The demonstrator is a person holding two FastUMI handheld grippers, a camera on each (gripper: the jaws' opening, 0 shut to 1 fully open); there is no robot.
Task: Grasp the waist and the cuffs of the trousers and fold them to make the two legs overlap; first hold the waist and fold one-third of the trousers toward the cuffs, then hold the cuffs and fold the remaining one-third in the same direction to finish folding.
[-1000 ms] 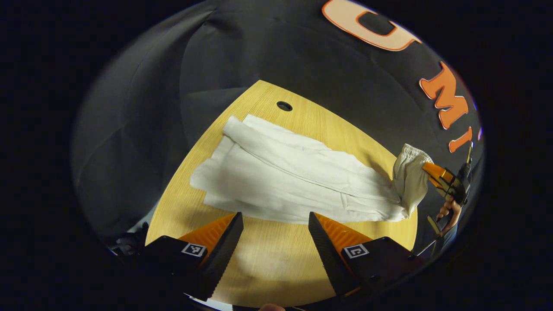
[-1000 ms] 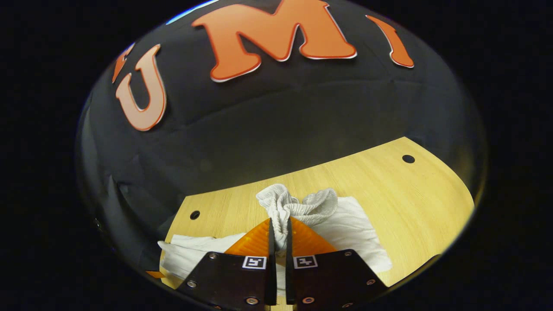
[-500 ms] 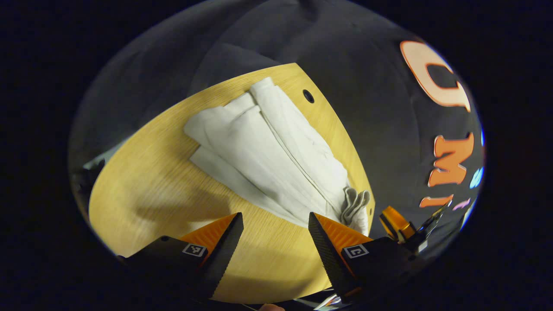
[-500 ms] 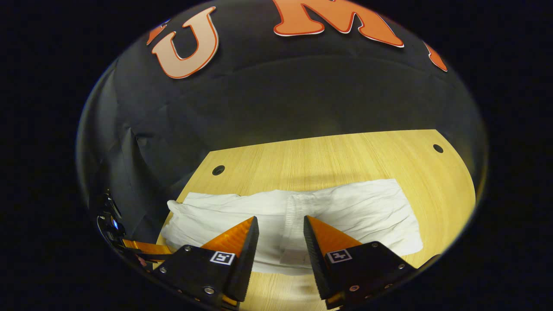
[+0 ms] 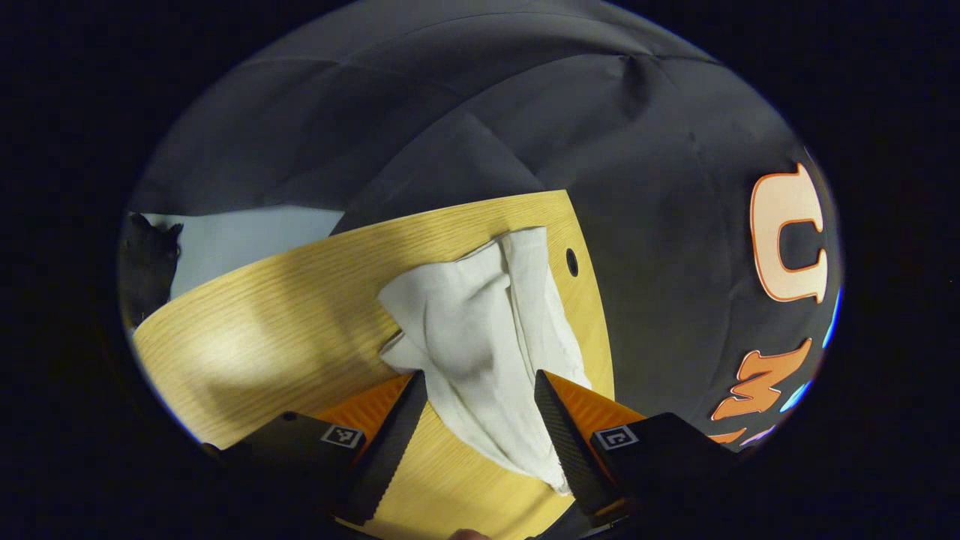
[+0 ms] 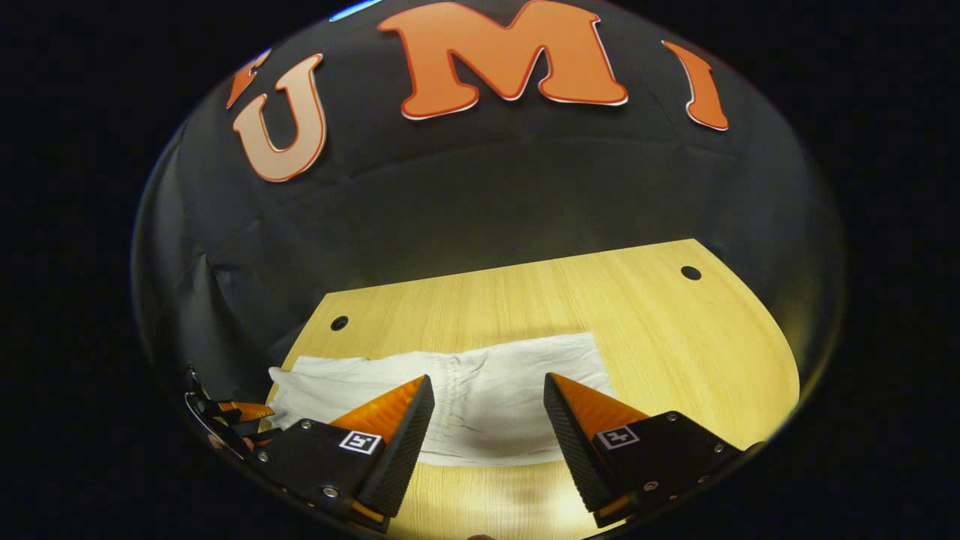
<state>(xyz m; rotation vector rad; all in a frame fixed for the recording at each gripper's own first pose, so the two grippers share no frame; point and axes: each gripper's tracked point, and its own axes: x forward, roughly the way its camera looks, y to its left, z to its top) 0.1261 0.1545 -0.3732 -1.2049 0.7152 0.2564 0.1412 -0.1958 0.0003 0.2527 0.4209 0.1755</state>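
Note:
The white trousers (image 5: 469, 315) lie on the wooden table (image 5: 285, 300), legs overlapped, with the cuff end toward the table's far edge. My left gripper (image 5: 478, 375) is open and hovers over the near part of the cloth, which runs between its fingers. In the right gripper view the trousers (image 6: 525, 360) form a flat band with the waist part laid over the legs. My right gripper (image 6: 488, 377) stands open just above that band, holding nothing. The left gripper (image 6: 238, 414) shows at the band's far left end.
The table has a small round hole (image 5: 571, 262) beside the cuffs and two holes (image 6: 339, 323) (image 6: 691, 273) near its back edge. Black cloth walls close in behind. Bare wood (image 6: 675, 352) lies right of the trousers.
My right gripper let go of the bunched waist, opened wide and drew back; the waist part now lies flat over the legs. My left gripper swung over the trousers' cuff end.

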